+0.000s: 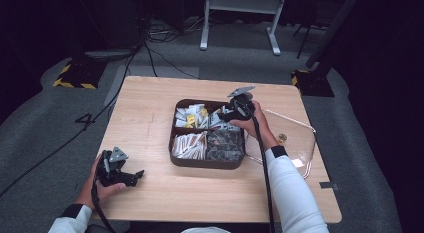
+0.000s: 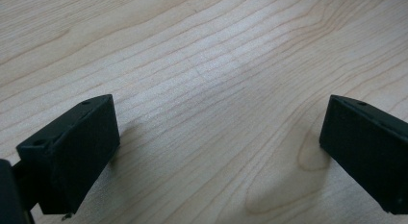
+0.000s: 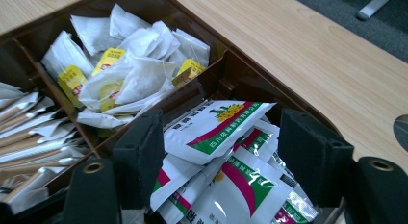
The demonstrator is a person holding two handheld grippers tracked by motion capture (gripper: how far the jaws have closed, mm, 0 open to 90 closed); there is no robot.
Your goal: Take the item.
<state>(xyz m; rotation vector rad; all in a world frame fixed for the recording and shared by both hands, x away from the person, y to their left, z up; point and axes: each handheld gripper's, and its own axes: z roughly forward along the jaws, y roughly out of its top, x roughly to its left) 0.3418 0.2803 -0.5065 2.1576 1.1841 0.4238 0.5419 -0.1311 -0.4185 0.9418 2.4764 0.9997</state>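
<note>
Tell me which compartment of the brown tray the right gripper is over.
The far-right compartment, holding white sachets with red and green bands. The right gripper straddles its top sachet with open jaws; the others hold tea bags, paper sticks and dark packets.

Overhead light falls evenly on the pale wooden tabletop [image 1: 150,118]; the surroundings beyond it stay near black. In the left gripper view, soft shadows lie beneath the jaws. Near edges blur slightly; glossy white sachets [image 3: 216,128] show mild glare.

High view overlooks table [image 1: 150,108], right gripper view close over shared tray [image 3: 231,65]
</note>
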